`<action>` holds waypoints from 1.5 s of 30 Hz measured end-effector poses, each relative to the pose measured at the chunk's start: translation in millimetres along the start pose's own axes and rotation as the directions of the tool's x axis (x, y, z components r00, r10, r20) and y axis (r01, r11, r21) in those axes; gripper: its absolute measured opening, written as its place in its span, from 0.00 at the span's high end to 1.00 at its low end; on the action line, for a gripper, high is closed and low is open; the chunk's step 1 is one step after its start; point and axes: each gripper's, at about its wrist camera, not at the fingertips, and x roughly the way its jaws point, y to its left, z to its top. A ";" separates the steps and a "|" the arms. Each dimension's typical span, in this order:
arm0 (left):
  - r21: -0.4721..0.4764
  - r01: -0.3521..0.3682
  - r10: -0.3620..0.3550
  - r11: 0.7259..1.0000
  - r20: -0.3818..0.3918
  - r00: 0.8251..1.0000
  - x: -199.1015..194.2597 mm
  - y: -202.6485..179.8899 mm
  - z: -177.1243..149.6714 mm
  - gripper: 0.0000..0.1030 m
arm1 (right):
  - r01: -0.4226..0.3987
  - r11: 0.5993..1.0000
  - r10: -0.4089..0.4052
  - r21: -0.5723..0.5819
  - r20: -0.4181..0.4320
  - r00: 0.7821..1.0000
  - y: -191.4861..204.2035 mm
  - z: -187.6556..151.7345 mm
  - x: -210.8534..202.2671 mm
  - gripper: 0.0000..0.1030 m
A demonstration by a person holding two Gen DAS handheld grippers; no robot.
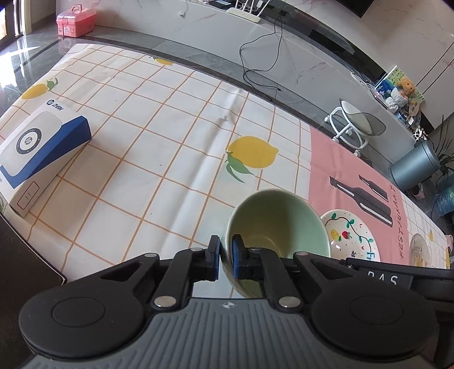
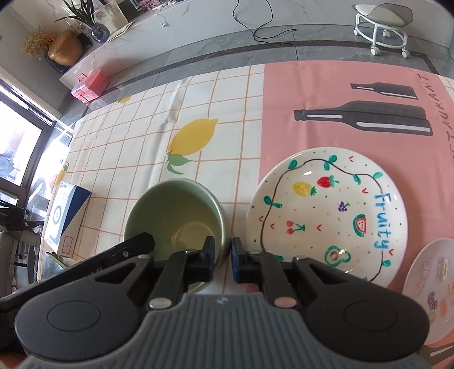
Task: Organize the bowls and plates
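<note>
Both grippers pinch the same green bowl (image 1: pixel 279 224) by its rim, one on each side, which looks like a two-handed hold meant to keep it level for lifting or stacking. In the left wrist view the left gripper (image 1: pixel 226 257) sits at the lower centre of the frame, its jaws drawn close with the bowl's near-left wall between the blue pads, one pad outside and one inside. In the right wrist view the right gripper (image 2: pixel 223 259) clamps the bowl's right wall in the same manner, and a black finger of the other tool reaches into the bowl from the lower left. The bowl stands on the checked tablecloth (image 1: pixel 147 159), just left of the fruit-painted plate (image 2: pixel 326 215), which lies on the pink placemat (image 2: pixel 312 93); whether bowl and plate touch I cannot tell. A second, paler plate (image 2: pixel 431 286) lies at the right edge of that view, near the painted one. A blue-and-white box (image 1: pixel 42 144) rests at the left of the left wrist view, well apart from the crockery. Beyond the table are a grey tiled floor, a white rolling stool (image 2: pixel 381 25) at the upper right and a pink case (image 1: pixel 76 20) at the upper left.
</note>
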 end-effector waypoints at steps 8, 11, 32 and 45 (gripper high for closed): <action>0.007 -0.038 0.038 0.999 0.010 0.999 -22.5 -3.9 -7.8 0.93 | -0.005 1.000 0.005 -0.005 -0.010 1.000 5.7 -7.4 -10.3 0.92; -0.006 -0.056 0.056 0.998 0.023 0.998 -40.6 -6.9 -12.6 0.93 | -0.017 1.000 0.016 -0.012 -0.007 1.000 10.4 -14.1 -22.4 0.92; -0.002 0.003 -0.003 1.000 0.177 0.984 -181.8 -53.9 -87.1 0.91 | -0.105 0.992 0.111 -0.063 0.109 0.988 2.1 -104.7 -174.8 0.92; -0.039 0.078 -0.072 0.996 0.139 0.988 -193.3 -63.5 -148.7 0.91 | -0.098 0.994 0.103 -0.051 0.125 0.987 -37.9 -169.4 -218.9 0.92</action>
